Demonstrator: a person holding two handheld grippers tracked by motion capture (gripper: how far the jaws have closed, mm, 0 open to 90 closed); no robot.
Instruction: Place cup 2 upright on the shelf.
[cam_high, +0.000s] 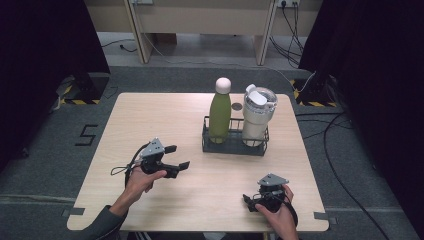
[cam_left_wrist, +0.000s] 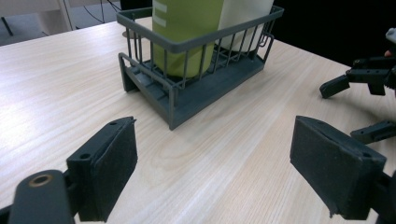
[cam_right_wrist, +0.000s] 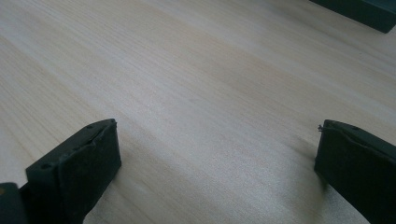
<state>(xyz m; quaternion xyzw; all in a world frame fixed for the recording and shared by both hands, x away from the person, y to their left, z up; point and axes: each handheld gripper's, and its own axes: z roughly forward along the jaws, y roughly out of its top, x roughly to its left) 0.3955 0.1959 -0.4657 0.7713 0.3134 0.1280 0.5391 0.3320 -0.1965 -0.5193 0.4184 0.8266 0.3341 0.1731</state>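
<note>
Pale wood table (cam_high: 165, 115) on grey floor, dark curtains at both sides. Wire basket (cam_high: 234, 143) sits toward 12 o'clock on the table w/ green bottle (cam_high: 220, 112) and white tumbler (cam_high: 257, 117) upright inside. Left gripper (cam_high: 176, 157) at 8 o'clock, jaws wide apart, empty, aimed at the basket, which lies near, not touching. Right gripper (cam_high: 249, 201) at 5 o'clock, jaws spread, empty, low over bare wood.

Matt pale wood-grain table (cam_high: 165, 120)
</note>
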